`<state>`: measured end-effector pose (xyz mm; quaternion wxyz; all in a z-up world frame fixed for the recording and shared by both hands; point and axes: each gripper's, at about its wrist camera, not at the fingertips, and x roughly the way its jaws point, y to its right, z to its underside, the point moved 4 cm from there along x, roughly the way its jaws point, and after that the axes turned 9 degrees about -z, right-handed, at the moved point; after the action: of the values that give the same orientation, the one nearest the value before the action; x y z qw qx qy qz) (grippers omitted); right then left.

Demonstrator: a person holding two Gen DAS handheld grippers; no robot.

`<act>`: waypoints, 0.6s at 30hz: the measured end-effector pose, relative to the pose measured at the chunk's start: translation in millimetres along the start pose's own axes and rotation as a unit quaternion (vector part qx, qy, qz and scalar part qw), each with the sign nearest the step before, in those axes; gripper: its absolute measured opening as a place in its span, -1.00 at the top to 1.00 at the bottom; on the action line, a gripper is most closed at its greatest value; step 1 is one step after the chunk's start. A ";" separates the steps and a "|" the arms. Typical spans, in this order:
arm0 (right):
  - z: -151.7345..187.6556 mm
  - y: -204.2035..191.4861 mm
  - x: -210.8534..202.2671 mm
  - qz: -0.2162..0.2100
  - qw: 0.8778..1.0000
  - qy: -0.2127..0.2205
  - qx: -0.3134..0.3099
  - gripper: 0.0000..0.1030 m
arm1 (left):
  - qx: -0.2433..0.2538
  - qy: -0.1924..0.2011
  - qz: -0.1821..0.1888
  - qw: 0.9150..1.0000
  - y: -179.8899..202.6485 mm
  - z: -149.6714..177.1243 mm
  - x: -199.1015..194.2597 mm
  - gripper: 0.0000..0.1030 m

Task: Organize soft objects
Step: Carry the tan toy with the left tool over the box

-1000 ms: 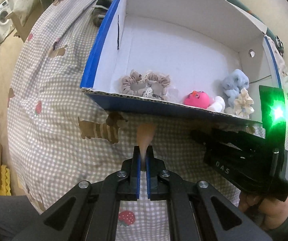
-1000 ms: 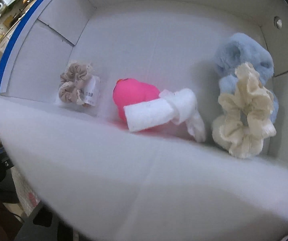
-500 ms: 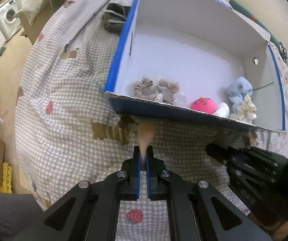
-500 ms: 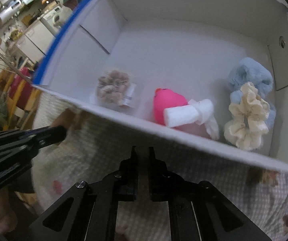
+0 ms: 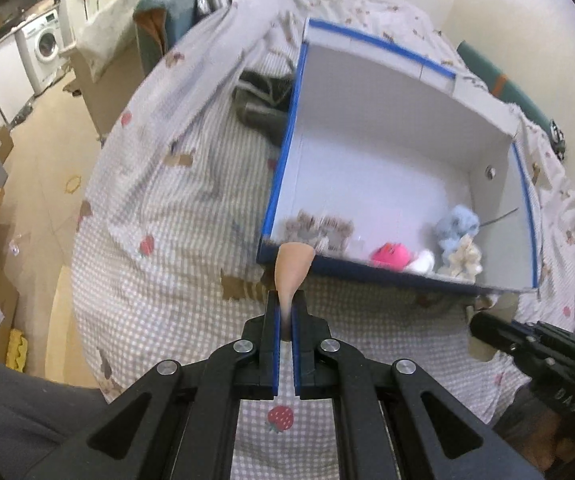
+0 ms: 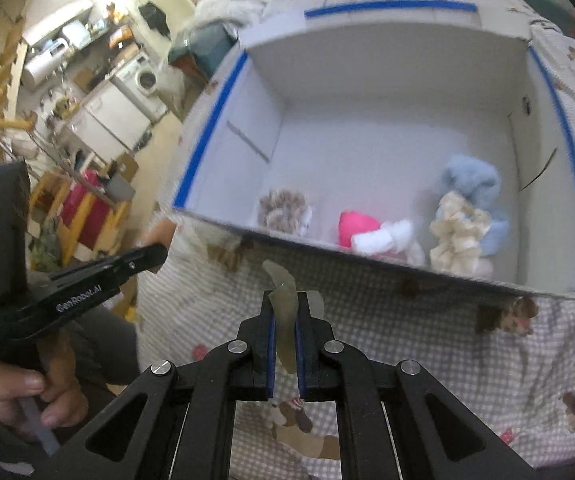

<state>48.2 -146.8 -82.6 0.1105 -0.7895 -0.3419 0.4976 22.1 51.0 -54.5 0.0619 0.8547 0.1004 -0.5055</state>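
A white box with blue edges [image 5: 283,168] [image 6: 211,132] lies on a checked bedspread. Along its near wall lie a beige scrunchie [image 5: 319,226] [image 6: 283,208], a pink toy [image 5: 391,256] [image 6: 353,222], a white roll [image 5: 423,262] [image 6: 383,236], a cream scrunchie [image 5: 463,258] [image 6: 457,234] and a blue fluffy scrunchie [image 5: 457,222] [image 6: 471,178]. My left gripper [image 5: 283,312] is shut on a peach soft piece [image 5: 291,268], before the box's near left corner. My right gripper [image 6: 283,312] is shut on a translucent greenish soft piece [image 6: 283,300], before the near wall.
The bedspread [image 5: 159,216] drops off to the floor on the left. A dark garment [image 5: 259,104] lies against the box's left outer wall. The right gripper's body [image 5: 535,348] shows at lower right in the left view; the left one [image 6: 67,292] at left in the right view.
Both grippers have pulled back and up from the box. The right gripper, earlier over the box interior, is now outside the near wall with a greenish piece between its fingers.
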 end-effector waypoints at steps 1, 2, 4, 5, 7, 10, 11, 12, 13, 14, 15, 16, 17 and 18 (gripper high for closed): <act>-3.9 1.1 -6.7 0.000 1.000 0.010 -0.001 0.82 | 0.002 0.007 0.001 1.000 2.0 -4.1 -3.7 0.91; -9.5 2.0 -13.0 0.001 1.000 0.019 -0.001 0.82 | 0.005 0.014 0.003 1.000 5.0 -8.1 -8.8 0.91; -19.3 5.8 -27.9 0.008 0.999 0.040 0.001 0.82 | 0.014 0.030 0.004 0.999 10.6 -18.2 -17.0 0.91; -23.0 8.8 -32.5 0.014 0.999 0.052 0.001 0.82 | 0.018 0.037 0.005 0.999 13.5 -23.5 -19.6 0.91; -35.0 15.7 -45.8 0.019 0.997 0.076 0.004 0.82 | 0.028 0.050 0.006 0.998 19.7 -34.5 -24.1 0.91; -48.7 27.8 -56.8 0.021 0.995 0.098 0.013 0.82 | 0.037 0.060 0.009 0.997 27.9 -50.1 -25.2 0.91; -53.0 30.8 -57.3 0.023 0.994 0.106 0.014 0.82 | 0.040 0.062 0.010 0.997 30.3 -54.9 -24.7 0.91; -57.1 33.4 -60.3 0.024 0.993 0.112 0.017 0.81 | 0.041 0.065 0.010 0.997 33.0 -60.4 -24.0 0.91; -60.4 38.1 -61.5 0.025 0.993 0.117 0.019 0.81 | 0.042 0.067 0.011 0.997 35.5 -64.8 -23.2 0.91; -62.5 42.7 -61.6 0.028 0.992 0.121 0.022 0.81 | 0.044 0.069 0.012 0.997 37.7 -69.2 -21.8 0.91; -65.0 48.4 -59.0 0.029 0.992 0.123 0.026 0.81 | 0.046 0.070 0.011 0.996 40.5 -74.0 -19.8 0.91; -65.9 53.6 -55.7 0.033 0.992 0.122 0.029 0.81 | 0.048 0.070 0.011 0.996 42.7 -77.9 -17.2 0.91; -66.9 59.6 -50.4 0.036 0.991 0.120 0.036 0.81 | 0.049 0.070 0.011 0.996 45.1 -81.4 -14.7 0.91; -67.2 65.3 -46.8 0.036 0.991 0.119 0.044 0.81 | 0.051 0.071 0.012 0.996 48.3 -85.4 -11.3 0.91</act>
<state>121.4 -214.5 -50.7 0.1676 -0.8490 -0.2755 0.4185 100.9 20.5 -3.3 0.0168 0.8916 0.0684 -0.4472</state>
